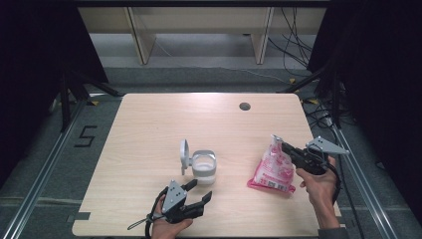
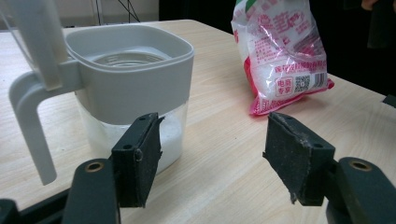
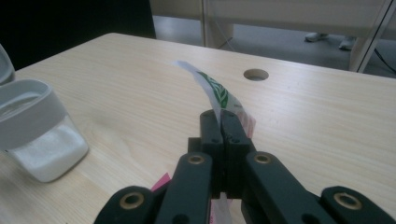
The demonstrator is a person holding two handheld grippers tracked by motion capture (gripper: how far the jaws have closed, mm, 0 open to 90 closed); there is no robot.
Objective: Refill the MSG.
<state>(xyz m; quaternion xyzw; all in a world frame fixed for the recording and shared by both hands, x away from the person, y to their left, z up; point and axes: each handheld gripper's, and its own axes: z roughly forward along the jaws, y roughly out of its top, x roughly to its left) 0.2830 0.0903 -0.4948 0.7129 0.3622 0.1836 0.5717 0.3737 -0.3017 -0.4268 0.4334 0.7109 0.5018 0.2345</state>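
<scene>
The right gripper (image 1: 287, 147) is clamped on the top edge of the pink bag (image 1: 272, 170), which is stood on the table (image 1: 149, 124) at 3 o'clock of the jar (image 1: 203, 165). The left gripper (image 1: 200, 190) is held with jaws apart and nothing between them, at 6 o'clock of the jar.

Light wooden table (image 1: 149, 129), round cable hole (image 1: 244, 106) near its far edge at 1 o'clock. Grey floor (image 1: 199, 50) beyond. At 12 o'clock, pale wooden bench legs (image 1: 142, 42). Black curtains (image 1: 35, 45) hang at 10 and 2 o'clock. Loose cables (image 1: 293, 40) trail at 1 o'clock. Metal rail (image 1: 42, 174) runs along 9 o'clock, with a taped "5" (image 1: 85, 135) beside it.
</scene>
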